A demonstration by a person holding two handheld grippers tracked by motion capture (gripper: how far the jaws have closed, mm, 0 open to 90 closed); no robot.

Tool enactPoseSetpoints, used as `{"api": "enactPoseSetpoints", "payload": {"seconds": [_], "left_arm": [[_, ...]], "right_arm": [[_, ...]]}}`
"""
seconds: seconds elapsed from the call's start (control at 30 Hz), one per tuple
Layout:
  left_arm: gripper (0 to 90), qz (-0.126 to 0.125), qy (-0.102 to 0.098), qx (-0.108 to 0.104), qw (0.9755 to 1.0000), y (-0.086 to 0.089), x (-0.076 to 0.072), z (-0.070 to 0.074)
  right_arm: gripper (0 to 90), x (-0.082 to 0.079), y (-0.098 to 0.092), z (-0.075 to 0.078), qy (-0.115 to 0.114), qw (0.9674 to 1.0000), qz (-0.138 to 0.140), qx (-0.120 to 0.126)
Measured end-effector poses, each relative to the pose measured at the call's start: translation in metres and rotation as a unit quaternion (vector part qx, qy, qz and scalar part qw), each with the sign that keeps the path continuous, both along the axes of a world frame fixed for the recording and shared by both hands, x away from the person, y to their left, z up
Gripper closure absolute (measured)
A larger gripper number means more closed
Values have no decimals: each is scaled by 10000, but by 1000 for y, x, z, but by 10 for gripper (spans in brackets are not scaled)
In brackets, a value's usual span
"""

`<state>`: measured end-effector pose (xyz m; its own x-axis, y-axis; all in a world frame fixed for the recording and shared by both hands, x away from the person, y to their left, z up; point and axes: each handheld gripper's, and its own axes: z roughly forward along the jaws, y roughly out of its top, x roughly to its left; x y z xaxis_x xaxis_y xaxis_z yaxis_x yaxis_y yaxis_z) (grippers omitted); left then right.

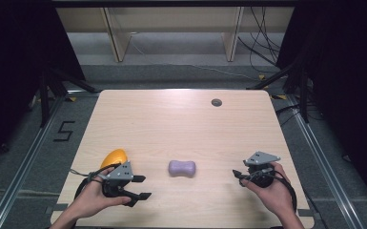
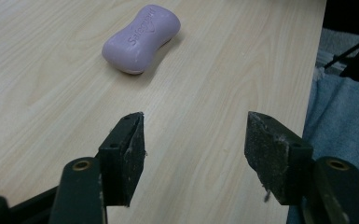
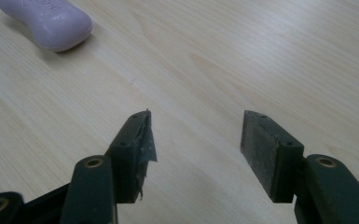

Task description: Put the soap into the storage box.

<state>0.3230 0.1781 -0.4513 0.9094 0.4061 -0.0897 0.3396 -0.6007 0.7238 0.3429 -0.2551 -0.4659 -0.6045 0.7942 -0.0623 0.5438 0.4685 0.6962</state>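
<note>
A lilac bar of soap (image 1: 181, 168) lies flat on the wooden table (image 1: 181, 124), midway between my two grippers. My left gripper (image 1: 142, 187) sits to its left, open, jaws pointing right with nothing between them. The left gripper view has the soap (image 2: 141, 38) ahead and to the left of the jaws, a short gap away. My right gripper (image 1: 237, 175) rests at the soap's right, open and empty. The right gripper view has the soap (image 3: 46, 22) in the far top-left corner. An orange rounded object (image 1: 114, 158) lies just behind my left hand.
A small round grey grommet (image 1: 216, 102) is set in the table near its far edge. Beyond the table are wooden supports, cables and dark curtains on both sides. The table's near edge runs just under my hands.
</note>
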Motion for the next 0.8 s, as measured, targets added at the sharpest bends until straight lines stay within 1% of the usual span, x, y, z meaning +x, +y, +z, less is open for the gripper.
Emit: {"api": "enactPoseSetpoints", "payload": {"seconds": [0.03,0.07,0.1,0.13,0.17,0.2,0.23,0.27,0.3,0.37,0.4,0.47,0.53,0.57,0.6,0.63,0.67,0.7,0.73,0.8], "left_arm": [[357,-24,24,61,10000,-3,1,1],[357,-77,24,165,9998,-6,3,1],[344,-172,19,315,9994,-10,7,3],[344,-250,58,390,9989,-12,10,4],[333,-369,97,478,9981,-16,14,5],[325,-452,152,519,9975,-20,18,6],[320,-492,174,539,9972,-24,21,6],[315,-593,145,661,9959,-29,26,8],[309,-623,127,680,9957,-32,28,10],[300,-656,2,843,9943,-40,36,14],[299,-645,-54,918,9937,-44,40,15],[294,-655,-168,1010,9926,-53,47,17],[290,-697,-252,1165,9904,-62,54,19],[286,-728,-294,1232,9893,-68,57,19],[280,-809,-343,1311,9875,-71,60,19],[275,-934,-392,1459,9841,-76,65,20],[268,-981,-365,1474,9835,-80,67,20],[268,-1054,-370,1537,9818,-84,71,20],[268,-1137,-398,1616,9795,-88,75,21],[273,-1195,-368,1663,9781,-96,83,20]], "right_arm": [[438,-1,0,0,-15,10000,0,23],[438,-1,0,0,-15,10000,0,23],[439,-1,-1,0,-30,10000,6,11],[439,-1,-1,0,-30,10000,6,11],[438,1,-1,0,-116,9999,53,-22],[438,1,-1,0,-145,9999,74,-41],[438,0,-1,0,-106,9999,53,-32],[438,0,-1,0,-69,9999,92,-78],[438,0,-1,0,-83,9999,114,-95],[438,0,0,1,-53,9999,96,-74],[438,0,-1,0,-82,9999,107,-85],[438,1,-1,0,-71,9999,109,-76],[438,0,-1,0,-75,9999,114,-79],[438,0,-1,0,-104,9999,87,-23],[438,0,-1,0,-98,9999,99,-49],[438,0,-1,0,-103,9999,118,-74],[438,0,-1,0,-98,9998,126,-82],[438,0,-1,0,-93,9998,126,-79],[438,0,-1,0,-93,9998,126,-79],[438,0,-1,0,-98,9998,121,-81]]}}
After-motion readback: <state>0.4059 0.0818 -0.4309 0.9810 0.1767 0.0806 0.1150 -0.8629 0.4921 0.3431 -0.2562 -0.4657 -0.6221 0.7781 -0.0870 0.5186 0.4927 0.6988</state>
